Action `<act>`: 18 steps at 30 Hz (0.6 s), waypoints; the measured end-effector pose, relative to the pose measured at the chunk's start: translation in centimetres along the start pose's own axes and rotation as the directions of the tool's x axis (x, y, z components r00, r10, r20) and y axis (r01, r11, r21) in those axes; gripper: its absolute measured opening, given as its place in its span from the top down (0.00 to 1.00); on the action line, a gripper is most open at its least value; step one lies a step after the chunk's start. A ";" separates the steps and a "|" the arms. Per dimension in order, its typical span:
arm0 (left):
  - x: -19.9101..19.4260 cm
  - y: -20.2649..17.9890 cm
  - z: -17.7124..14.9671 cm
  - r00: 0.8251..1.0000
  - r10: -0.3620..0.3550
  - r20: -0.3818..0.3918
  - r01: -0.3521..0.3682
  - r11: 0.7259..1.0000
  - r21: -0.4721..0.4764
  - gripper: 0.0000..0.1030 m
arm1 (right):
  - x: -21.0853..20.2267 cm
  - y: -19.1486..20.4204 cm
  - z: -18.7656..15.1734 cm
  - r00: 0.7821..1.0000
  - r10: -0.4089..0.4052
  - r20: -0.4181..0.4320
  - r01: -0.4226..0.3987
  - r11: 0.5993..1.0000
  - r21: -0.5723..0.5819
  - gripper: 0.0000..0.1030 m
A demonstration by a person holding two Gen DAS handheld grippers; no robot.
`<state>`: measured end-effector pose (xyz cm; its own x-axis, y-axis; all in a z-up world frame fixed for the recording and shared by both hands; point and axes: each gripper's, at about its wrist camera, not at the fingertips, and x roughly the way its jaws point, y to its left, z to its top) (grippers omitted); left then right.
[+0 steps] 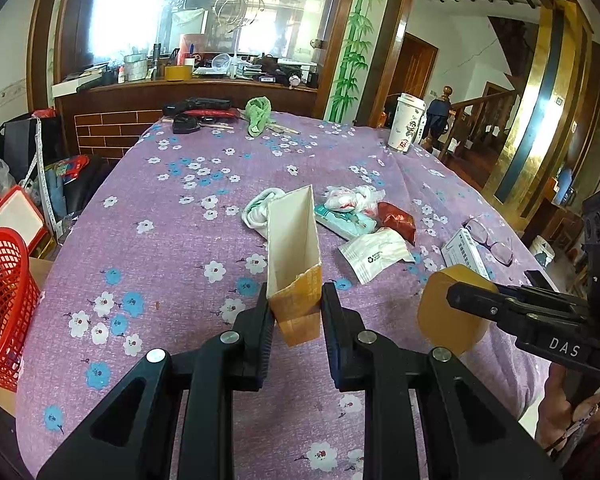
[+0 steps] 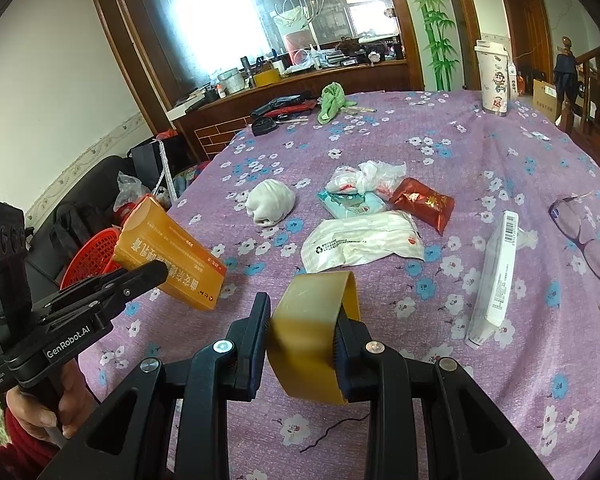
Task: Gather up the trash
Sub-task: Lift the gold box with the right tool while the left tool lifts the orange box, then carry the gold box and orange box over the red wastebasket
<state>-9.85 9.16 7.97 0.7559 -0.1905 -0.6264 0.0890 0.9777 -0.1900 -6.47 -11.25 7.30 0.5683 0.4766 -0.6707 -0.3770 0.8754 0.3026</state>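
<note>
With my left gripper [image 1: 296, 312] clamped on the orange carton [image 1: 296, 264], long axis pointing away, and my right gripper [image 2: 302, 336] clamped on the tape roll [image 2: 312, 332], the red basket [image 1: 4, 304] sits off the table's left edge, nearer my left.

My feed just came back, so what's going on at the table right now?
A person is clearing trash with both grippers. The left gripper is shut on an empty orange carton, held above the table's purple flowered cloth. The right gripper is shut on a yellowish tape roll. A pile of wrappers and a crumpled plastic bag lie mid-table, uncollected. A red mesh basket stands off the table's left edge.
</note>
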 end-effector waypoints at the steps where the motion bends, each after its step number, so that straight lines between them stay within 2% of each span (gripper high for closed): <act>1: -0.1 0.0 0.0 1.000 0.001 0.001 -0.001 1.000 0.000 0.79 | 0.0 0.0 0.1 1.000 0.001 0.002 -0.001 1.000 -0.001 0.71; 18: -0.5 0.5 -0.2 1.000 0.009 0.001 -0.009 1.000 -0.010 0.79 | -0.1 0.5 0.4 1.000 0.028 0.001 -0.028 1.000 -0.001 0.71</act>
<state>-10.29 9.76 8.05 0.7574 -0.1815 -0.6273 0.0754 0.9785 -0.1921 -6.46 -10.86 7.81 0.5584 0.5013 -0.6610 -0.3935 0.8615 0.3209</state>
